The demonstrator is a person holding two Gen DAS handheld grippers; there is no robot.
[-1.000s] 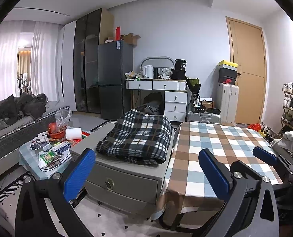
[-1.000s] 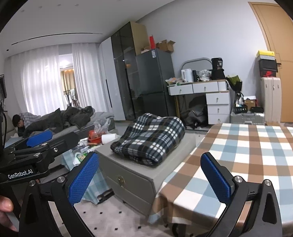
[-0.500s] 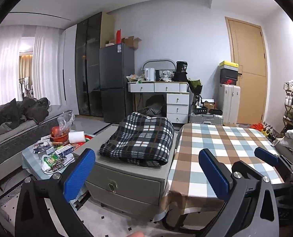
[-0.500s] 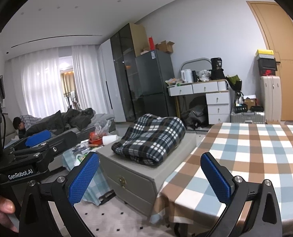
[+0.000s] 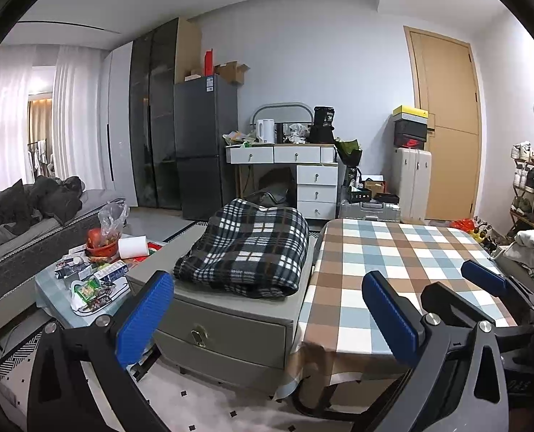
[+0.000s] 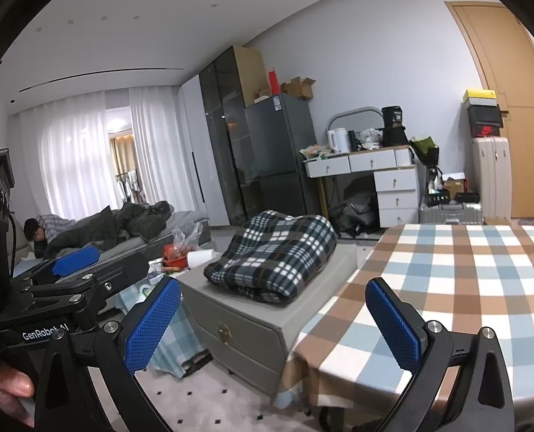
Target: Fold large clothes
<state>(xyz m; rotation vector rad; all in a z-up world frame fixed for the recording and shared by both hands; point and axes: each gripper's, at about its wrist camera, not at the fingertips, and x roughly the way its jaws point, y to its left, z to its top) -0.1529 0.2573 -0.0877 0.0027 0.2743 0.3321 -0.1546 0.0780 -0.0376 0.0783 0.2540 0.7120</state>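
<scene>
Two hand-held grippers hang in the air at the near edge of a living room, each with its blue-padded fingers spread wide and nothing between them. The left gripper (image 5: pixel 267 315) points over the near end of a grey drawer chest (image 5: pixel 227 327), and the right gripper (image 6: pixel 274 318) is aimed at the gap between that chest and a table under a brown, blue and white checked cloth (image 6: pixel 457 288). The right view also takes in the left gripper at its left edge, with a fingertip of the person's hand (image 6: pixel 9 388) beneath it; the left view takes in the right gripper's blue pad beyond its own right finger. Straight ahead of both tools, well clear of the fingers, a black, white and blue plaid fleece (image 5: pixel 249 252) lies loosely bundled on top of the drawer chest, touching neither tool. To the left of the left gripper stands a low side table (image 5: pixel 51 295) crowded with packets, a paper cup and a red bowl, with a grey sofa (image 5: pixel 11 252) heaped with dark bedding behind it. To the right of the right gripper, pale clothing (image 5: pixel 533 252) is piled past the table's far corner. Beyond the fleece, along the back wall, stand a dark fridge (image 5: pixel 206 147), a white desk with drawers (image 5: pixel 303 176) and a wooden door (image 5: pixel 445 126).
</scene>
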